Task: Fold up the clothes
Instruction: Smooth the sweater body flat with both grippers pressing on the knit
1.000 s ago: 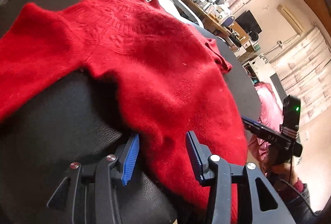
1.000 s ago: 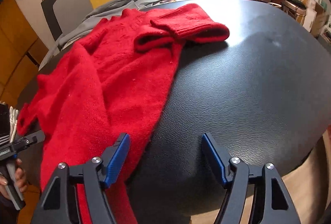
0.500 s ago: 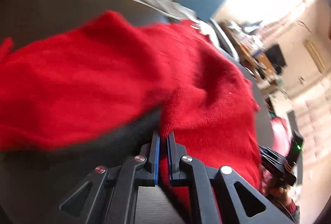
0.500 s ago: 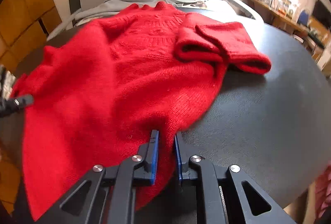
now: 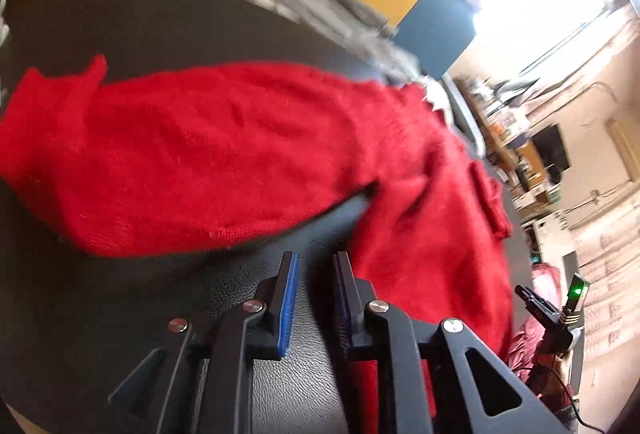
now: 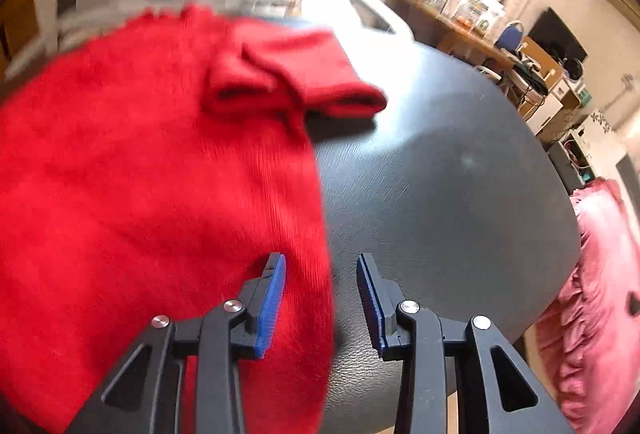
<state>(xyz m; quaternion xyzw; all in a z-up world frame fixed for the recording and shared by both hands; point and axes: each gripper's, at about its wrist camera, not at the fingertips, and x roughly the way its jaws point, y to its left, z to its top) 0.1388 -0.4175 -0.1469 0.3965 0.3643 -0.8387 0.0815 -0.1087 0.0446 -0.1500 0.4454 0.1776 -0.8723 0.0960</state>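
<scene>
STEP: I am judging a hem-straightening pass | ITEM: fuzzy red knitted sweater (image 6: 152, 169) is lying spread on the dark leather-look round table (image 6: 440, 185), sleeve bunched at 12 o'clock | TOOLS: left gripper (image 5: 314, 270) is holding nothing, jaws narrowly parted; right gripper (image 6: 322, 270) is gaping, straddling the hem edge | NEXT: I am needing a fresh pinch on a fold edge.

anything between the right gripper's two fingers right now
In the right wrist view, the right gripper stands open over the red sweater's edge and bare dark table; nothing is clamped.
</scene>
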